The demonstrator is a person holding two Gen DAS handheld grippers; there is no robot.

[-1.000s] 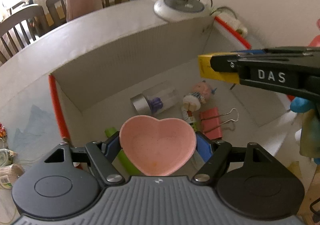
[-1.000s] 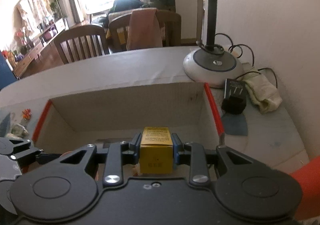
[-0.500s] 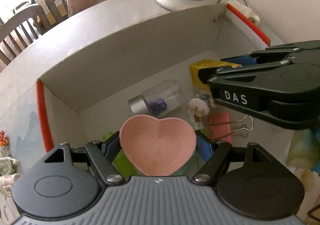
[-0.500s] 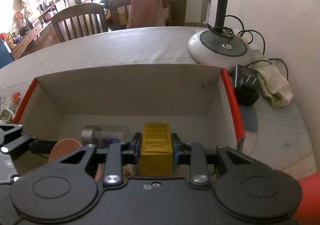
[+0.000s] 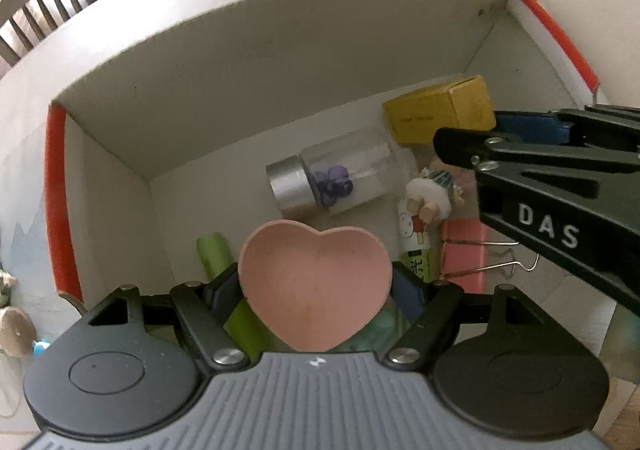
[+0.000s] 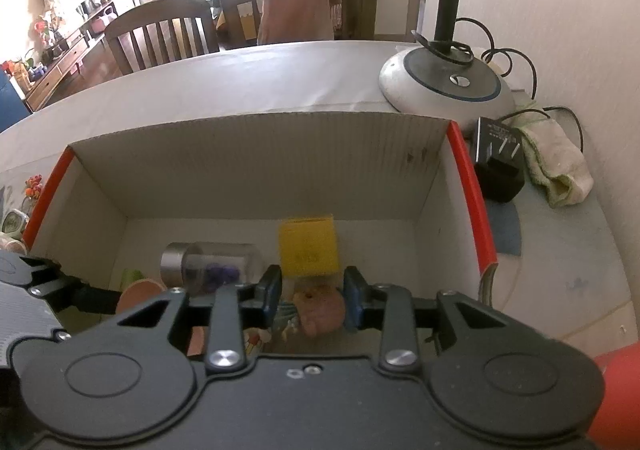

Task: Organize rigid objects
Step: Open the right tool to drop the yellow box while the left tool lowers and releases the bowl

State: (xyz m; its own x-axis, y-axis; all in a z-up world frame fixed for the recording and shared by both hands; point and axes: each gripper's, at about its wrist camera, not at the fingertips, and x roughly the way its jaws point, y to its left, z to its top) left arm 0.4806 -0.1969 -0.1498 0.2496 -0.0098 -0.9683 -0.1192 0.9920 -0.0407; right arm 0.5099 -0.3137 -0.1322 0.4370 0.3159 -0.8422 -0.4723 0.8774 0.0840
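The right gripper (image 6: 312, 296) is opening its jaws, and the yellow carton (image 6: 307, 246) lies free near the back wall of the cardboard box (image 6: 256, 153), clear of the pads. The left gripper (image 5: 316, 292) clamps the matte pink heart-shaped dish (image 5: 314, 282) above the box floor. Best lower the dish level into the bare front-left corner, avoiding the smooth glass jar (image 5: 332, 179) and the pink binder clip (image 5: 466, 254).

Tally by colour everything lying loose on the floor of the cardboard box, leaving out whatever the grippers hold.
Yellow: 1, small carton
Clear: 1, jar
Pink: 1, binder clip
Green: 1, tube
Multicoloured: 1, doll
Total: 5
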